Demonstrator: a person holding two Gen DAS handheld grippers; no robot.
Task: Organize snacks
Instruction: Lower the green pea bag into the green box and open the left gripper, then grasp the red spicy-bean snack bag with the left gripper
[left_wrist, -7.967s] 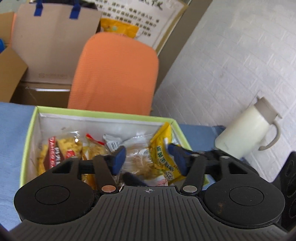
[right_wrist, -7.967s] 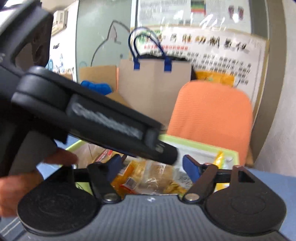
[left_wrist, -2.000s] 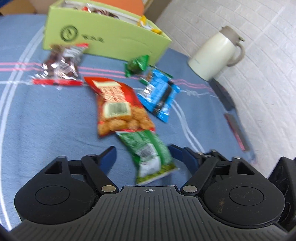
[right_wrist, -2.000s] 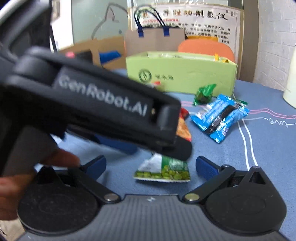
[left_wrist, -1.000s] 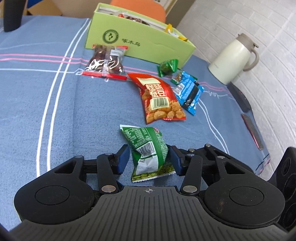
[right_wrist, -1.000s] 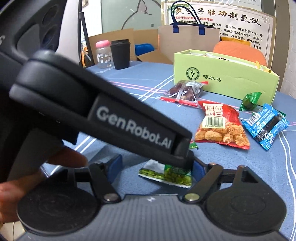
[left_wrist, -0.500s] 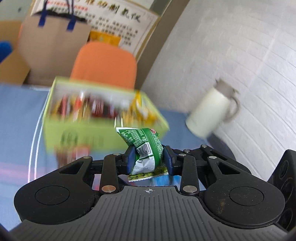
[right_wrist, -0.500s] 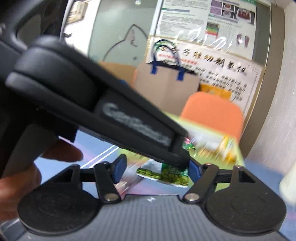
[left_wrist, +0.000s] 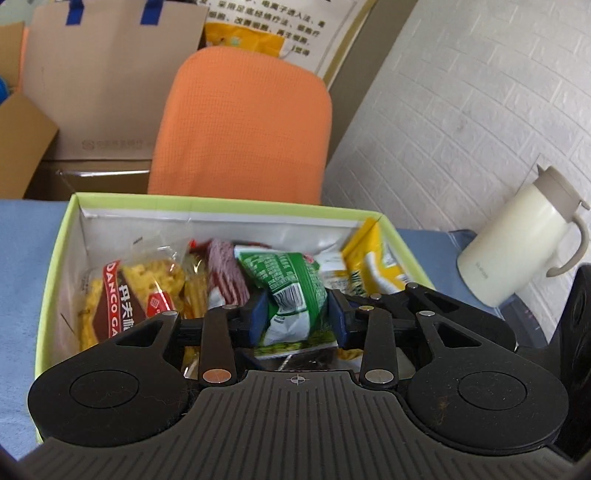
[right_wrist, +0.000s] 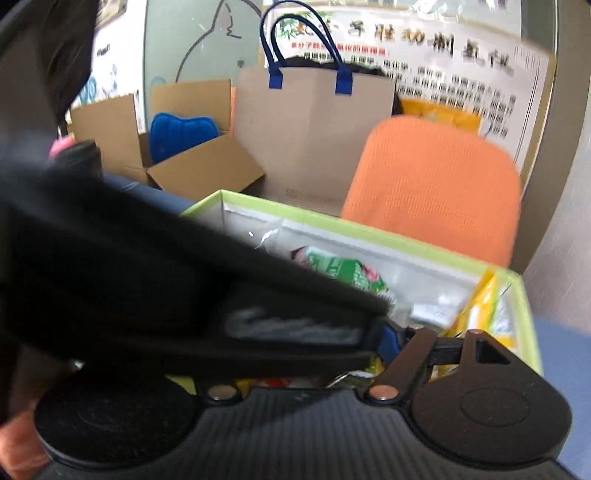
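left gripper jaws opening, one green packet between | right gripper's jaws hidden | one box

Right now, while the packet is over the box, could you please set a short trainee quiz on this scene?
1. True or false: the green box holds no snacks.
2. Which packet does the left gripper hold? A red, B green, C blue.
3. In the left wrist view, what stands to the right of the box?
Key: 1 false; 2 B, the green packet, with the pads touching it as the jaws are opening; 3 the cream jug.
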